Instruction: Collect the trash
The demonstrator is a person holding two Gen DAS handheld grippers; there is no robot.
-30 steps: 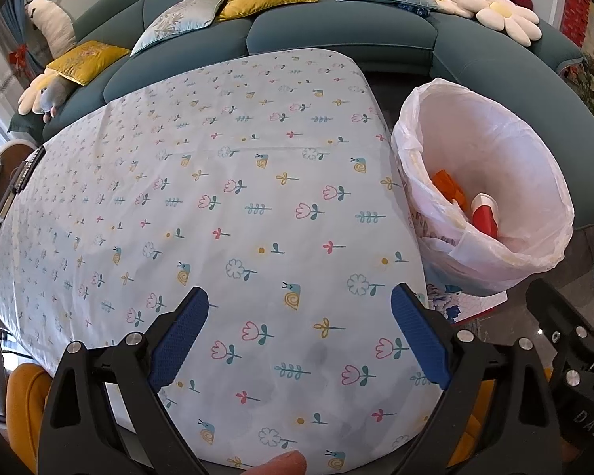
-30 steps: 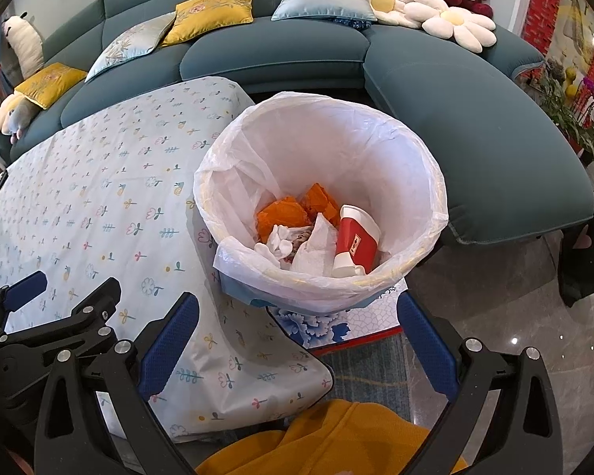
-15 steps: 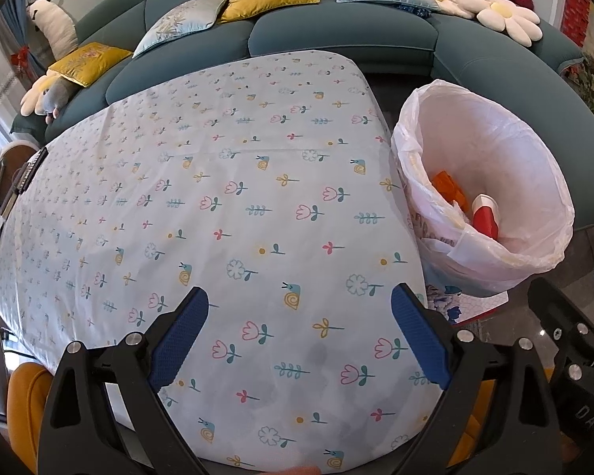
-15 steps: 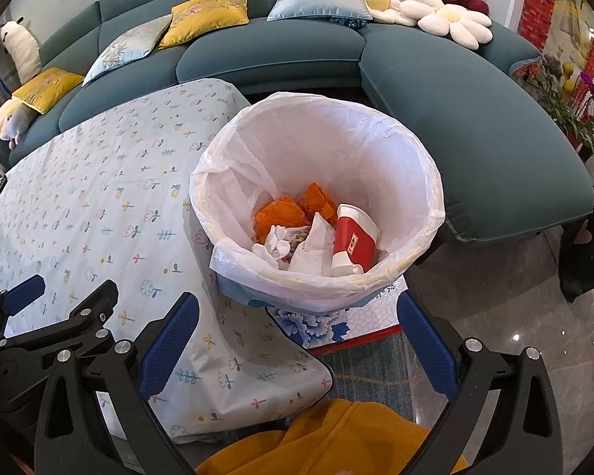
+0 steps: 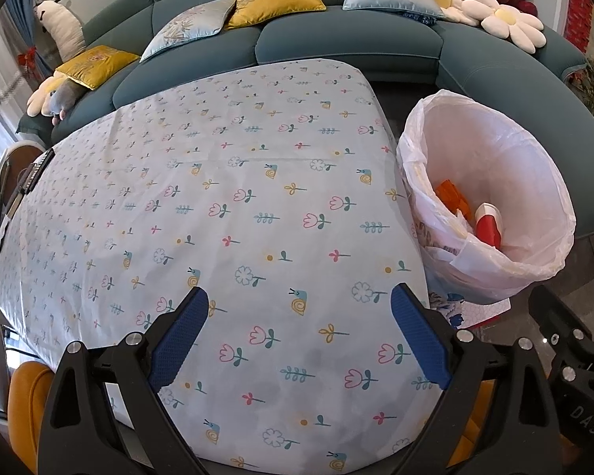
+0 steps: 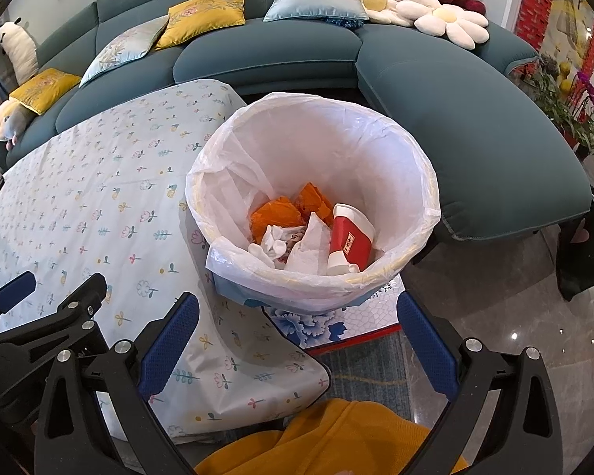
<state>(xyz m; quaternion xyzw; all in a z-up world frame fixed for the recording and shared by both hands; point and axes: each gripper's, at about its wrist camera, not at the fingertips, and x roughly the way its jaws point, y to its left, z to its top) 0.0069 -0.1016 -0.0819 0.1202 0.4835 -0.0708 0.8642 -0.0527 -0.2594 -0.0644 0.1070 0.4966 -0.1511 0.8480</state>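
Two grippers, left gripper [image 5: 299, 318] and right gripper [image 6: 297, 330], both spread apart, empty. Trash [image 6: 313, 233] collected in lined bin [image 6: 415, 182] ahead of right gripper; tablecloth [image 5: 217, 198] ahead of left apparently bare. Final step, seemingly; next: withdraw.

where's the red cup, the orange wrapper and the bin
red cup [image 6: 350, 237], right wrist view, its red side
orange wrapper [image 6: 275, 213], right wrist view, middle of the crumple
bin [image 6: 376, 150], right wrist view, inner liner wall

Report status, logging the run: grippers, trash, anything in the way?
Left gripper open, empty; right gripper open, empty. Trash in lined bin: red cup, tissues, orange wrappers. Nothing in the way.
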